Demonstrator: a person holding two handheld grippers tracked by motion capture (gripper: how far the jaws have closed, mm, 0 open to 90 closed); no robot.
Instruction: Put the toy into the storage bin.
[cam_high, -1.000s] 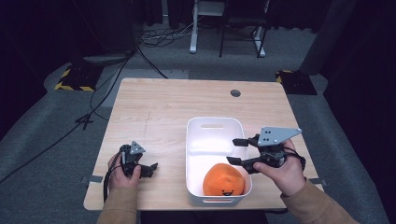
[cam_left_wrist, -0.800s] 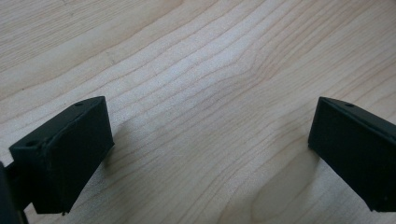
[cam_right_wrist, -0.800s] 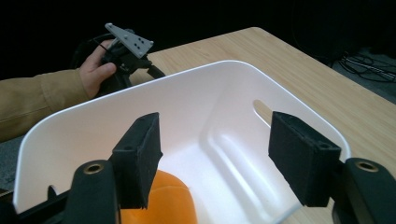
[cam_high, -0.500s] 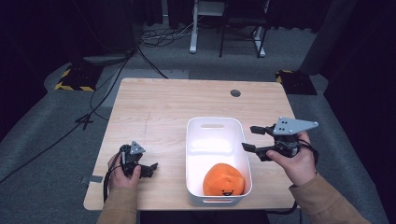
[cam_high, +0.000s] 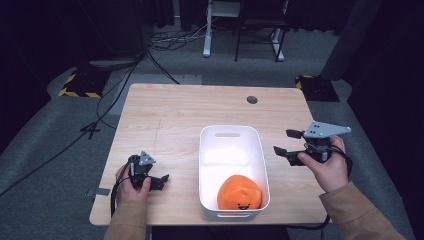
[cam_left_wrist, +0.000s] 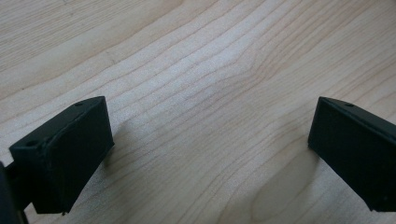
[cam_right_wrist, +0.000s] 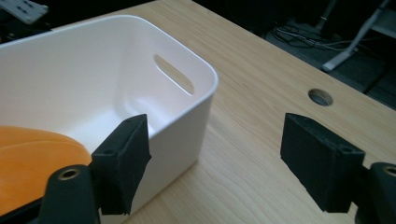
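In the high view my right gripper (cam_high: 287, 141) sits at the right of the frame, just beside the right wall of the white tub (cam_high: 206, 165), over bare wood. Its jaws stand wide apart and have just been opening; nothing lies between them. In the right gripper view those two black jaws rise from the bottom corners, with the tub's rounded corner and slot handle at the upper left and a strip of the table (cam_right_wrist: 261, 84) between them, the round cable hole (cam_right_wrist: 320, 97) off to the upper right.

The orange plush toy (cam_high: 239, 192) lies inside the tub, at its near end, low in the middle of the high view, with a small dark smile on the side toward me. It shows again as an orange edge at the lower left of the right gripper view, behind my left-hand jaw there.

My left gripper (cam_high: 161, 181) rests at the lower left of the high view, on the table, well apart from the tub. Its jaws are spread too, with plain wood grain between them.
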